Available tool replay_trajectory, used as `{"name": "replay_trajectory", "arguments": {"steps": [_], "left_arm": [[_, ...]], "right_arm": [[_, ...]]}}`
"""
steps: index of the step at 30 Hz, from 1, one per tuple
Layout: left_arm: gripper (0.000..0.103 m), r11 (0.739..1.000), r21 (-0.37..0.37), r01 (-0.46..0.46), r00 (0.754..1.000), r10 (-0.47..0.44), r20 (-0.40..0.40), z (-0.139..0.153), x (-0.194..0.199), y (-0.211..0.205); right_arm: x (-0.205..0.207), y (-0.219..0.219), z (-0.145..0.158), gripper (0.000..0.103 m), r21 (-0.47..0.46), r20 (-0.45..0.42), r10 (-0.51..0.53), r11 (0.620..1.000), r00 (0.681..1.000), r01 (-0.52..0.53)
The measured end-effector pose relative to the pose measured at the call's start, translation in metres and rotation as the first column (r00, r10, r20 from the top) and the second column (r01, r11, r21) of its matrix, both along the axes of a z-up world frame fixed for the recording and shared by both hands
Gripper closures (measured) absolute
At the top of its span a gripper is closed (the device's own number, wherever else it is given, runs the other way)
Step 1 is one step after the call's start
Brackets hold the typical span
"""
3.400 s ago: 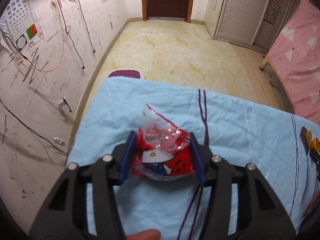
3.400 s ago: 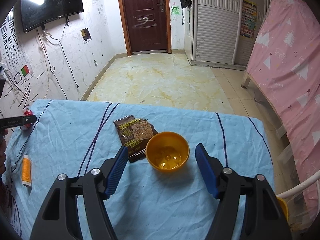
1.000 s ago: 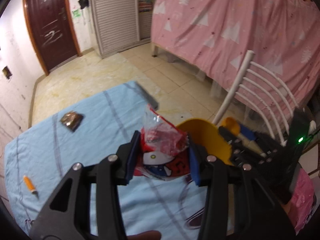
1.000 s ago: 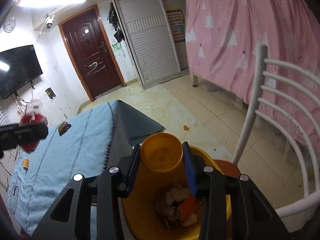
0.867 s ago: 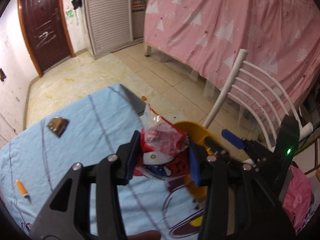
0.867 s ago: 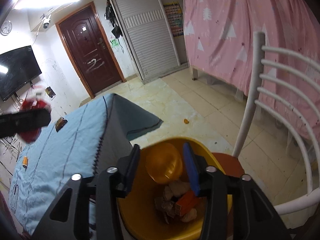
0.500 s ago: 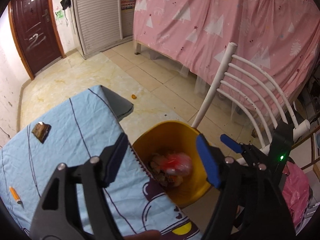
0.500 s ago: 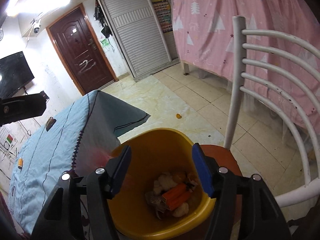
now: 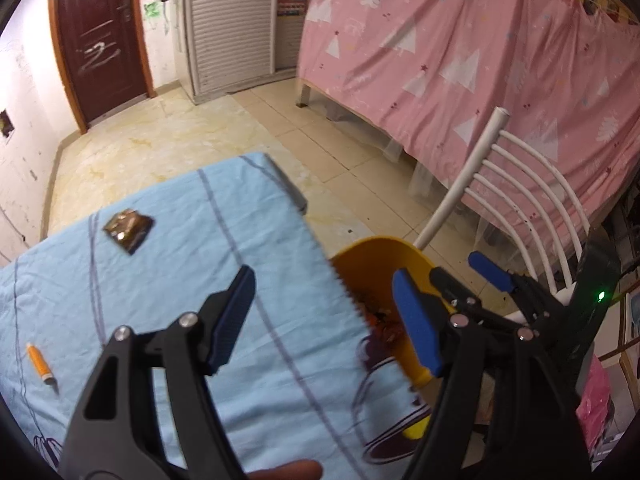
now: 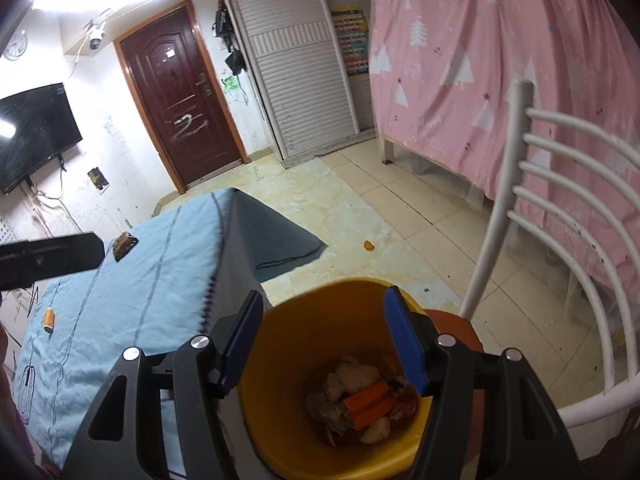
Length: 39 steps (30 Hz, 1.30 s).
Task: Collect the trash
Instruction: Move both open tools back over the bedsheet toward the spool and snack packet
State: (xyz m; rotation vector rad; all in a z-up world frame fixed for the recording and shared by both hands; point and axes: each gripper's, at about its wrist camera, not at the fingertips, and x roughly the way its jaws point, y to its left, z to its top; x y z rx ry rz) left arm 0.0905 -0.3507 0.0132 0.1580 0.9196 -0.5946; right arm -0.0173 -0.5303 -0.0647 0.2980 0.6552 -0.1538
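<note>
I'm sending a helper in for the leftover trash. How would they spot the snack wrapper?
Find the table under the light blue cloth. The snack wrapper lies flat near its far edge, towards the door. It is dark brown and shiny, unlike the slim orange tube lying nearer the cloth's left edge.

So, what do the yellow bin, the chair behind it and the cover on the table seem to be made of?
Yellow bin: probably moulded plastic; smooth, one even colour, soft sheen inside.
Chair: white-painted rods, likely metal tube; thin curved bars with dark chips in the paint.
Table cover: woven cloth, light blue with dark stripes; matte, creased, hanging over the edge.
</note>
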Motion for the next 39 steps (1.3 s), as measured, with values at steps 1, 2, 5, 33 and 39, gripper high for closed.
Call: {"name": "replay_trajectory", "arguments": {"steps": [1, 2, 5, 33, 39], "left_arm": [[0.035, 1.0, 0.001, -0.008, 1.0, 0.008, 0.002, 0.001, 0.002, 0.005], [0.035, 1.0, 0.002, -0.019, 1.0, 0.019, 0.004, 0.001, 0.004, 0.012], [0.035, 0.998, -0.003, -0.06, 0.998, 0.06, 0.004, 0.002, 0.011, 0.034], [0.03, 0.916, 0.086, -0.392, 0.919, 0.393, 0.002, -0.014, 0.05, 0.203], [0.03, 0.897, 0.091, -0.432, 0.9, 0.435, -0.022, -0.021, 0.054, 0.225]], "right_arm": [[0.002, 0.005, 0.002, 0.046, -0.006, 0.0, 0.007, 1.0, 1.0, -0.007], [0.003, 0.008, 0.004, 0.046, -0.011, 0.001, 0.012, 1.0, 1.0, -0.012], [0.012, 0.024, 0.011, 0.046, -0.03, 0.003, 0.04, 0.999, 0.999, -0.04], [0.092, 0.129, 0.026, 0.04, -0.071, -0.019, 0.252, 0.965, 0.968, -0.252], [0.1, 0.139, 0.027, 0.04, -0.08, -0.026, 0.274, 0.958, 0.961, -0.275]]}}
